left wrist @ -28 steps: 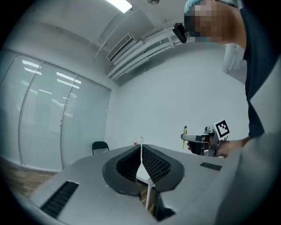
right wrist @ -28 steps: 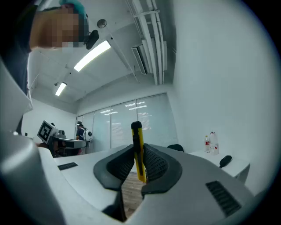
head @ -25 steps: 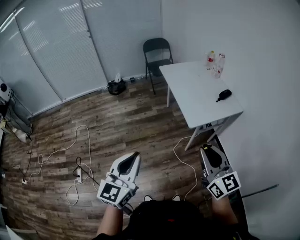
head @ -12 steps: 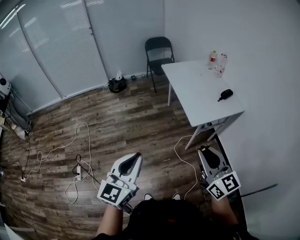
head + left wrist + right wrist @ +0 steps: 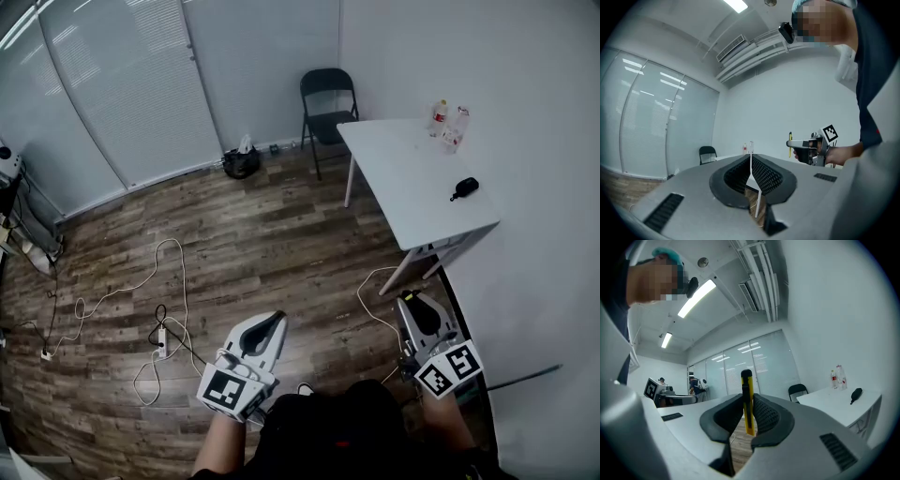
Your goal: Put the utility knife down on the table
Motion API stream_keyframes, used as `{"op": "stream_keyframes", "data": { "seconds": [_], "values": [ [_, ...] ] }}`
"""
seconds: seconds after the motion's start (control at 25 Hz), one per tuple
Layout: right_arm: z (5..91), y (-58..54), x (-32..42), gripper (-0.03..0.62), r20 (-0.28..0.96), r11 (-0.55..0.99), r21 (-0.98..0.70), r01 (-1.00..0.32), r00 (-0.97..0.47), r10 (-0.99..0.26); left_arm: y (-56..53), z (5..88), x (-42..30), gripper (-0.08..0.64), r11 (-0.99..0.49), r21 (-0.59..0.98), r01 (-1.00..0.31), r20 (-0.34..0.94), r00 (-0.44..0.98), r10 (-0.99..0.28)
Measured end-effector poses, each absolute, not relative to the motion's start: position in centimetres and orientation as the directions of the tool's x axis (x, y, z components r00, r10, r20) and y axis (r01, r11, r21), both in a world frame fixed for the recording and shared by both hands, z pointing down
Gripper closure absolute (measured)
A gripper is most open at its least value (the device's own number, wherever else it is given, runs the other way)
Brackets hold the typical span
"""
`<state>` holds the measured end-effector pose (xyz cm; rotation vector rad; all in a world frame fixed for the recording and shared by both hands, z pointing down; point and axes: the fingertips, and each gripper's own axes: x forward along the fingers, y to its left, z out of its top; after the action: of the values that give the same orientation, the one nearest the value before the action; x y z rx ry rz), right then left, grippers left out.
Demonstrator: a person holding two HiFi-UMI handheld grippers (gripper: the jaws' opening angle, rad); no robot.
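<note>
I am gripping the yellow utility knife [image 5: 746,390] in my right gripper [image 5: 748,420]. Its jaws are pressing on the knife from both sides, and the knife is standing upright between the pads, its dark top end poking up above them. In the head view this right gripper [image 5: 411,302] is hovering at the lower right of the frame, over the wooden floor [image 5: 244,244]. It is pointing up the frame toward the white table [image 5: 403,187], which is sitting well apart from it in the upper right.

My left gripper [image 5: 275,319] is hanging at the lower middle of the frame. In its own view the left gripper [image 5: 752,176] is holding nothing, with its jaws meeting.

On the table two bottles [image 5: 450,122] are standing near the far edge, and a small black object [image 5: 464,187] is lying closer to me. A black folding chair [image 5: 328,103] is standing just beyond the table's far end. White cables [image 5: 173,281] are trailing across the floor at the left.
</note>
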<state>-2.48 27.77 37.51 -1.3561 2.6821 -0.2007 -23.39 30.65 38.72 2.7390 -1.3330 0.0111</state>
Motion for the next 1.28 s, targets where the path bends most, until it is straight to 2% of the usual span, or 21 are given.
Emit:
{"op": "stream_keyframes", "data": {
  "seconds": [0.2, 0.6, 0.76, 1.28],
  "values": [
    [38.6, 27.5, -4.6, 0.525, -0.009, 0.585, -0.16, -0.795, -0.592, -0.806, 29.7, 39.0, -24.6, 0.529, -0.636, 0.1, -0.765, 0.045, 0.642, -0.765],
    [39.9, 20.7, -1.6, 0.525, -0.006, 0.555, -0.201, -0.807, -0.566, -0.825, 22.7, 39.7, -22.3, 0.529, -0.655, 0.091, -0.75, 0.062, 0.661, -0.748],
    [39.8, 16.3, -0.4, 0.525, -0.023, 0.548, -0.169, -0.819, -0.552, -0.833, 18.3, 39.6, -21.2, 0.529, -0.655, 0.073, -0.752, 0.079, 0.659, -0.748],
    [39.7, 1.7, 11.6, 0.525, -0.027, 0.525, -0.189, -0.83, -0.53, -0.847, 3.4, 38.6, -8.3, 0.529, -0.689, 0.013, -0.725, 0.133, 0.684, -0.717]
  ]
}}
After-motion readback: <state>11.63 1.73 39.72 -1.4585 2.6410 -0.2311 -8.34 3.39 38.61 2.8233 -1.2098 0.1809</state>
